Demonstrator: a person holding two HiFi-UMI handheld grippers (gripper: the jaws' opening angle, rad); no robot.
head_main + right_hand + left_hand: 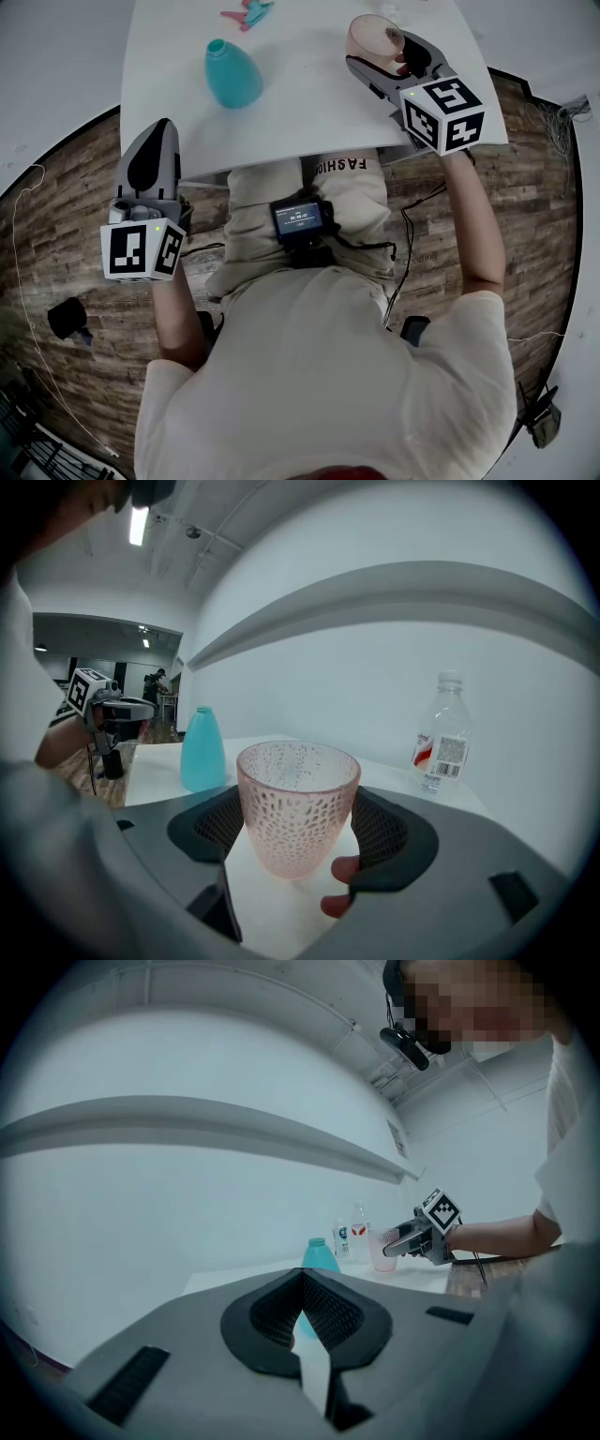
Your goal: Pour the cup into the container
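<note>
One dimpled pink cup (translucent) clamped in right hand-held gripper | left hand-held gripper closed, empty

White bench fills the head view from 10 to 2 o'clock. Small pink and teal items lie at its 12 o'clock edge, too small to identify. Clear water bottle with a red-and-white label stands upright at 3 o'clock in the right gripper view. A second, smaller bottle stands just beside it. Wood-plank floor surrounds the bench. A thin white cable trails at 9 o'clock, with a black object near it. A small lit screen sits at centre.
</note>
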